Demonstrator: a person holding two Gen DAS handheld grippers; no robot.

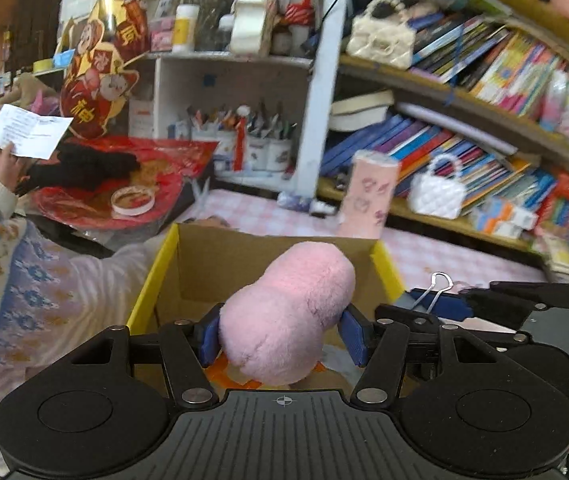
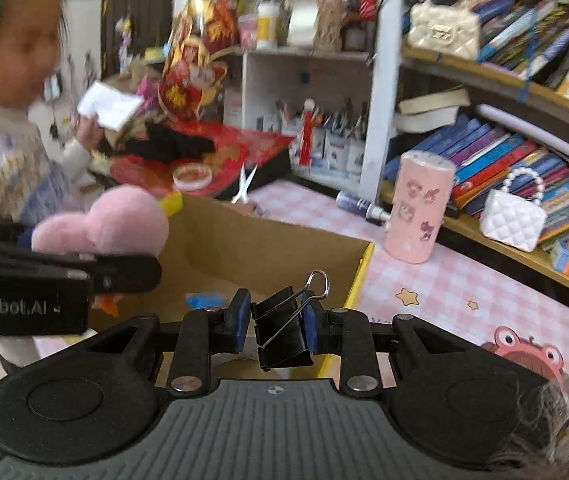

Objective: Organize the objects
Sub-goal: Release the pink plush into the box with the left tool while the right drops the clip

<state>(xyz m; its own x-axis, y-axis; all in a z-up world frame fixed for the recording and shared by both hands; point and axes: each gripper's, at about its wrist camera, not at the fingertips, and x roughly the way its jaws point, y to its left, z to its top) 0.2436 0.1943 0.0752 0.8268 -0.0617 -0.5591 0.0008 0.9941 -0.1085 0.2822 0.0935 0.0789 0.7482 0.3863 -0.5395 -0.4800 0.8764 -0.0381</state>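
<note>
Pink plush (image 1: pixel 288 316) fills the left wrist view, clamped between the blue pads of the left hand-held gripper (image 1: pixel 282 334), which tilts downward over the open box (image 1: pixel 204 264) just ahead and below it. To do this step well, carry the plush past the near rim before letting go, so it falls inside.

Right wrist view: the right hand-held gripper (image 2: pixel 276 322) is clenched on a black clip (image 2: pixel 280 330), also angled down above the box's near edge, with the left one close at its left. Release each only once clear of the other.
</note>
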